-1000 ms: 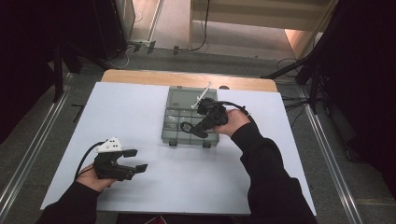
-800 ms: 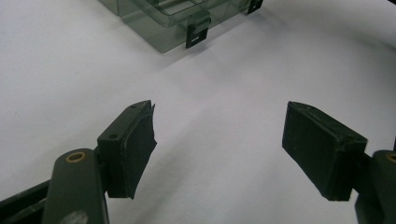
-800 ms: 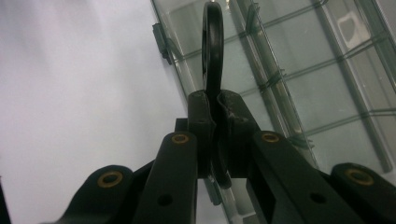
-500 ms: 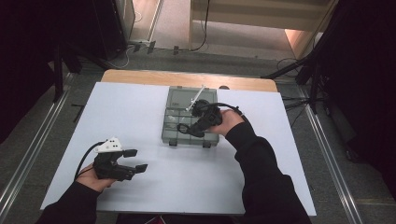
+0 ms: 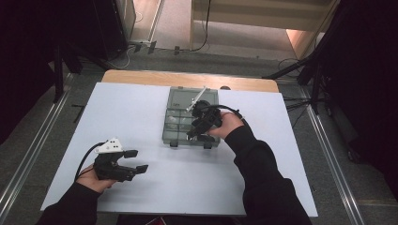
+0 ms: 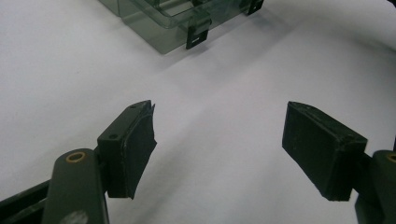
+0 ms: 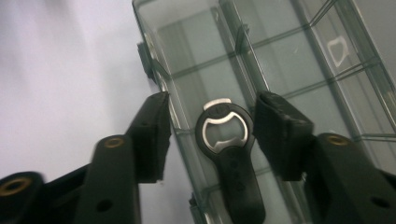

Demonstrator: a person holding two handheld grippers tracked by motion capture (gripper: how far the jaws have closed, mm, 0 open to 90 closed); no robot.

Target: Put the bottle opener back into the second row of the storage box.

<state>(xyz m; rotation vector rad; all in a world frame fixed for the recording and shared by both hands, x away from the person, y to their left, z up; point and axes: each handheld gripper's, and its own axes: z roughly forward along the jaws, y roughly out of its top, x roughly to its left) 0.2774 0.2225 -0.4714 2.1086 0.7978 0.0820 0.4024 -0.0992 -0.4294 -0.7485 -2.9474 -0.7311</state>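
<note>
Over the near half of the clear smoked-plastic compartment box (image 5: 178,123), the right gripper (image 5: 195,132) hangs with its black fingers (image 7: 150,135) spread; they have just been opening. Between them, untouched by either pad, lies a black-handled bottle opener with a steel head (image 7: 225,144), resting on the box at a divider near its front edge, head pointing away from the gripper. One finger sits outside the box wall over the white bench (image 5: 141,112), the other above the box interior. A thin white stick-like item (image 5: 197,98) lies across the far part of the box; what it is cannot be told. Left gripper (image 5: 134,161) rests low on the bench near the front left, well apart from the box, fingers (image 6: 133,147) released and wide with bare bench between them.
</note>
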